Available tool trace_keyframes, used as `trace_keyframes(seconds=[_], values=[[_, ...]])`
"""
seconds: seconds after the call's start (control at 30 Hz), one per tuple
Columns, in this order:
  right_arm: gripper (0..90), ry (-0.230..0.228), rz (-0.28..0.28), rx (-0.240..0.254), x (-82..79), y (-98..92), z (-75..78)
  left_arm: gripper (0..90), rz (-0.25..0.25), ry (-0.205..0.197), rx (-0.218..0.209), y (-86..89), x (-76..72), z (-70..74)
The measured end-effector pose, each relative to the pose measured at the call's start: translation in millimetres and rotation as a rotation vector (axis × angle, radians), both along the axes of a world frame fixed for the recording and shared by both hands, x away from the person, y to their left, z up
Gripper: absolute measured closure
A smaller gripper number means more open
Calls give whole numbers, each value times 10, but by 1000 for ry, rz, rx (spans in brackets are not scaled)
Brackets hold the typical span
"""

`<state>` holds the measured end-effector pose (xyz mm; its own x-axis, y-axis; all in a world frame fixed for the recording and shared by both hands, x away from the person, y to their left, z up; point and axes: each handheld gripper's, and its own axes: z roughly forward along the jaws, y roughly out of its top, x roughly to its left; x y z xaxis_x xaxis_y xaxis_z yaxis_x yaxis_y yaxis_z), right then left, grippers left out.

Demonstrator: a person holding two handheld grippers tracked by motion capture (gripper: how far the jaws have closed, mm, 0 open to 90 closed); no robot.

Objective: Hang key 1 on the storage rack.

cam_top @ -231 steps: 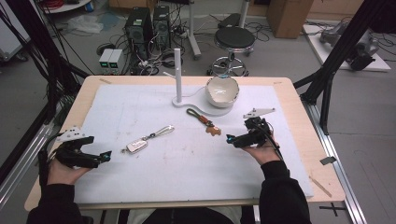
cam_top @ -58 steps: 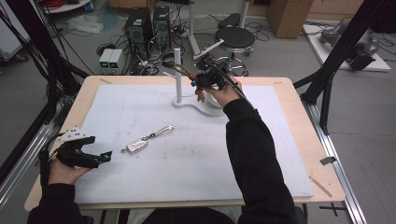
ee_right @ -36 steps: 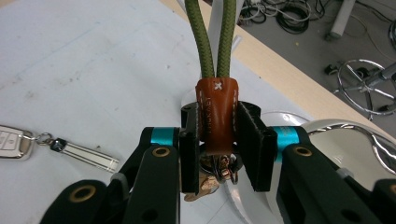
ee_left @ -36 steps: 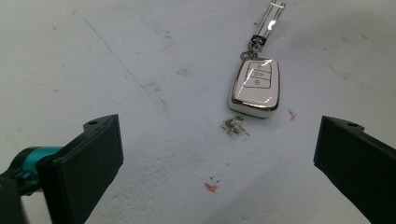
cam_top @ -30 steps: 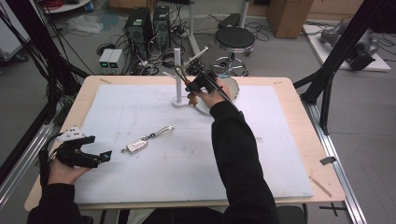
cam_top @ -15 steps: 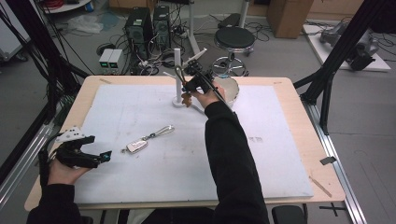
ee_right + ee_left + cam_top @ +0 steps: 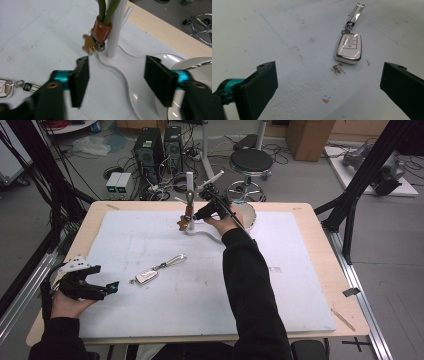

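Note:
A green strap keychain (image 7: 188, 209) with an orange-brown collar and a small tan charm hangs from a peg of the white stand (image 7: 190, 180) at the table's far side. In the right gripper view the keychain (image 7: 101, 30) dangles beside the stand's post (image 7: 113, 37). My right gripper (image 7: 197, 214) is just to its right; its jaws have just been opening and nothing is between them (image 7: 116, 80). A white car key fob (image 7: 146, 276) with a silver clip lies mid-left on the mat. My left gripper (image 7: 107, 287) rests open near the front left, facing the fob (image 7: 349, 48).
A white bowl (image 7: 248, 214) stands right of the stand, behind my right hand, and its rim (image 7: 197, 63) is close to the right jaw. The stand's flat curved base (image 7: 120, 67) lies under the right gripper. A white mat (image 7: 300, 285) covers the wooden table.
The right gripper lifted the strap keychain off the table, carried it to the stand, hung it on a peg, and its jaws came apart off it. The left hand stayed put.

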<state>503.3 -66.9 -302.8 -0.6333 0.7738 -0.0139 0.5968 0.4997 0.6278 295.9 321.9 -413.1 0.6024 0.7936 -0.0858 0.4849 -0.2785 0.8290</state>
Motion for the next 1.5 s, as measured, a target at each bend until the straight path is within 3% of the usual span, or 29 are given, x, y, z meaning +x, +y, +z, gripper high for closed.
trace_keyframes(seconds=[0.17,0.3,0.67,0.93,1.07,1.5], values=[[100,14,0,-19,-37,-33,32,18,0,3,1,2,3,-4],[10,6,11,-49,-84,-67,71,18,0,5,0,4,4,-7],[10,-10,32,-51,-223,-231,151,18,2,7,0,8,1,-7],[10,-20,12,-32,-337,-460,45,18,4,10,6,11,1,-9],[10,-24,18,-52,-431,-567,-20,19,4,9,3,15,-1,-9],[10,-37,-28,-41,-702,-1077,-242,18,-5,21,20,4,13,-21]])
